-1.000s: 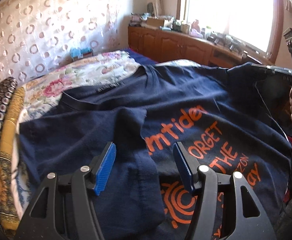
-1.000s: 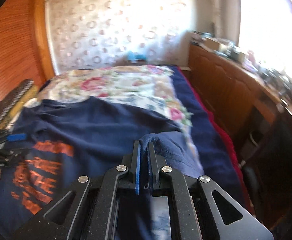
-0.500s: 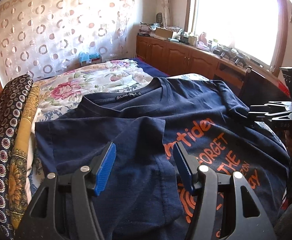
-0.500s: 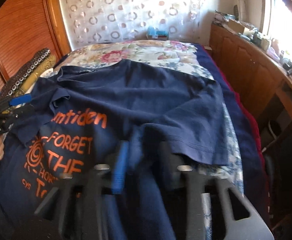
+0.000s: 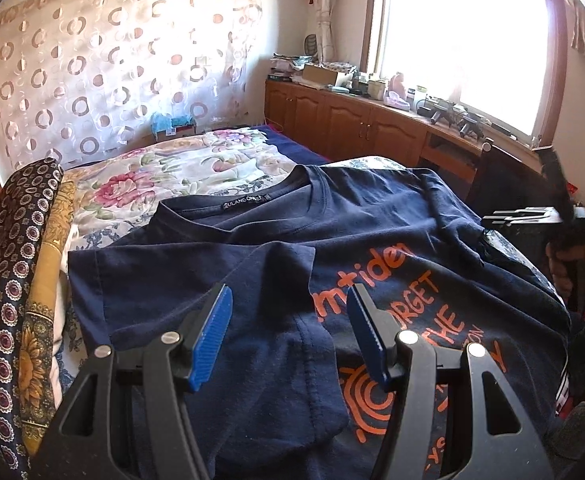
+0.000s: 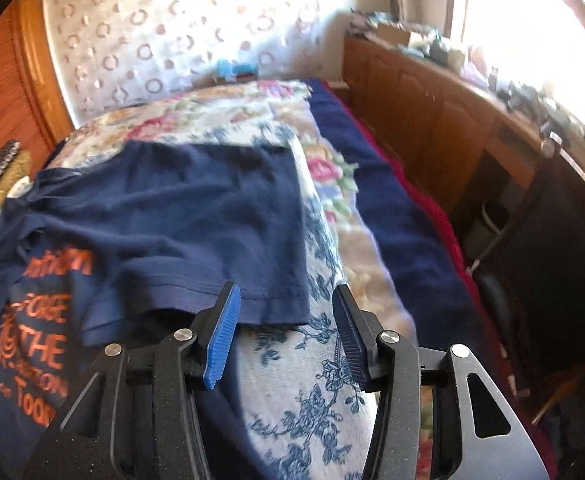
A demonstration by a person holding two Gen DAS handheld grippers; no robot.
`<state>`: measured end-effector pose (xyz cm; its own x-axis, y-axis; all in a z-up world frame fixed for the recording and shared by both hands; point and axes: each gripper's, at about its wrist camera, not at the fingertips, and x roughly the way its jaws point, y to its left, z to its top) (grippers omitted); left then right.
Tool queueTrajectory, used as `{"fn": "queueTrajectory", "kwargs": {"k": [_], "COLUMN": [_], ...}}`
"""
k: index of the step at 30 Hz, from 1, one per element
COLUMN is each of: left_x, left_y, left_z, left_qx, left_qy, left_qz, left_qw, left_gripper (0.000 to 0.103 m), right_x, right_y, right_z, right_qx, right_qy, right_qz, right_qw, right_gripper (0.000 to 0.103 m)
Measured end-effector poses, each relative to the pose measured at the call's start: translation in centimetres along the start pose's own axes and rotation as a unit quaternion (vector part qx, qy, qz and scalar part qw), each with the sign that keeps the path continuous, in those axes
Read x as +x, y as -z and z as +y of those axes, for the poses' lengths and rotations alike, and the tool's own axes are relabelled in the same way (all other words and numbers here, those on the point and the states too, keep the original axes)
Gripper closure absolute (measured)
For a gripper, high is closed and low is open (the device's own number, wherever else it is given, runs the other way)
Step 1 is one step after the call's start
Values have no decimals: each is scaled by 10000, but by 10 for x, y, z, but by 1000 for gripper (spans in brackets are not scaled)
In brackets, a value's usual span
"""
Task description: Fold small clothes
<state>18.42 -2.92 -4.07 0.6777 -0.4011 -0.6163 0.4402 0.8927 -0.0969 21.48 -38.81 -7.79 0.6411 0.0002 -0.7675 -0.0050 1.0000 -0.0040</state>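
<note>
left tool (image 5: 288,336) agape | right tool (image 6: 284,338) agape | t-shirt (image 5: 372,248) (navy) on bed (image 6: 332,380)

T-shirt (image 5: 276,264): soft matt navy knit cloth, stitched hems, flat orange print, woven neck label. Bedspread (image 6: 316,396): smooth floral printed cloth, slight sheen. Left gripper (image 5: 288,332) and right gripper (image 6: 284,332): matt black plastic frames, shiny metal rivets, fingers (image 5: 212,336) faced with ribbed blue rubbery pads. Cabinets (image 5: 344,124) far right: glossy varnished brown wood. Curtain (image 5: 104,76) far: sheer cloth with ring pattern. Patterned cushion (image 5: 4,280) left: woven cloth, matt.
</note>
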Motion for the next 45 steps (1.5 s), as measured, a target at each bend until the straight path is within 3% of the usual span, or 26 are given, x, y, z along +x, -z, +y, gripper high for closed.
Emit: {"fn": "queueTrajectory", "kwargs": {"k": [6, 8, 9, 11, 16, 21, 30, 32, 33, 34, 42, 45], "left_x": [2, 2, 2, 2, -1, -3, -5, -4, -4, -4, -3, -3], "left_y": [1, 1, 1, 1, 1, 1, 0, 0, 0, 0, 1, 2], "left_z": [2, 3, 3, 4, 10, 16, 21, 21, 21, 21, 21, 20], "left_qx": [-38, -47, -50, -64, -163, -259, -332, -332, -330, -328, -288, -284], "left_qy": [-51, -59, -61, -72, -114, -153, -208, -220, -225, -228, -254, -259], "left_qz": [14, 13, 13, 17, -31, -75, -100, -90, -82, -78, -106, -101], "left_qw": [10000, 10000, 10000, 10000, 9998, 9995, 9992, 9992, 9992, 9992, 9992, 9992], "left_gripper": [43, 43, 43, 43, 43, 43, 43, 43, 43, 43, 43, 43], "right_x": [21, 21, 21, 20, 5, -17, -5, 2, 6, 7, -4, -1], "right_y": [2, 0, -2, -4, -28, -67, -110, -109, -108, -109, -67, -37], "right_z": [0, 1, 4, 14, 36, 83, 157, 166, 168, 167, 136, 128], "right_qx": [6, -45, -143, -389, -664, -1217, -1828, -1924, -1923, -1895, -1635, -1575], "right_qy": [0, -72, -180, -204, -580, -1101, -1719, -1639, -1544, -1494, -1440, -1412], "right_qz": [126, 126, 150, 192, -87, -459, -510, -427, -398, -400, -155, 150], "right_qw": [9999, 9999, 9996, 9988, 9961, 9854, 9667, 9666, 9683, 9696, 9758, 9773], "right_gripper": [57, 78, 96, 100, 101, 101, 100, 86, 65, 53, 54, 64]}}
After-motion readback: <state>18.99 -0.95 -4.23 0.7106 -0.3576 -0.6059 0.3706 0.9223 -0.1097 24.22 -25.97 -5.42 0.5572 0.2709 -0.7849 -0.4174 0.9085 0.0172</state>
